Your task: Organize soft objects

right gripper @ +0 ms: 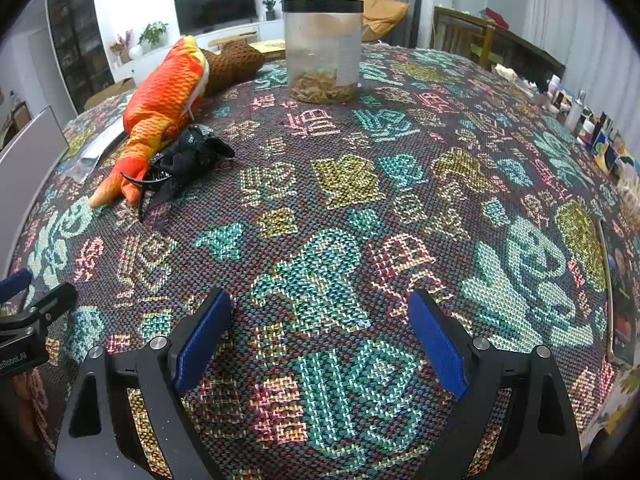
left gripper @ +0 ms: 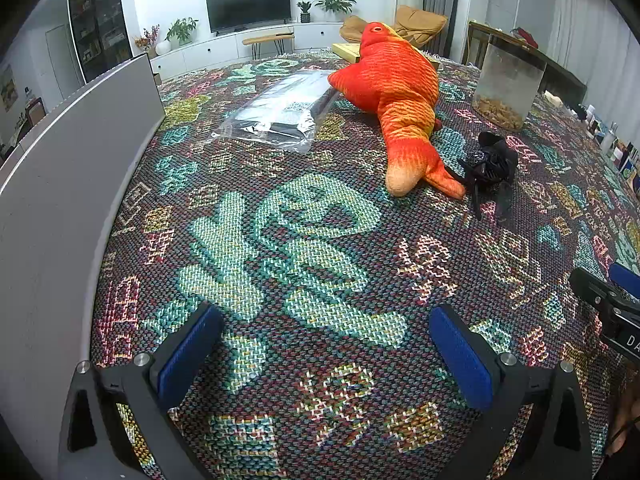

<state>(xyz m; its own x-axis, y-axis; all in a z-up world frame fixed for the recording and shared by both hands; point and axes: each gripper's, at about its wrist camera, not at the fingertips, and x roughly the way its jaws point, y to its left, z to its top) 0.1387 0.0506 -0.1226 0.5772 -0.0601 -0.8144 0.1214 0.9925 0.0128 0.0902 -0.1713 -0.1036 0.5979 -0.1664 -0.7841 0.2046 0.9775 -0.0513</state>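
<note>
1. My left claw has bright blue pads on black arms; my right claw wears the same blue and black.
2. The desk cloth is a dark weave with teal, pink, yellow and white woven characters.
3. The plush fish, upper centre of the left view, is red-orange with yellow-orange scale stripes and a pale peach tail tip.
4. The hair clip beside it is black.
5. The jar is clear with a black lid and tan contents.
6. The knitted item behind the fish is brown.
</note>
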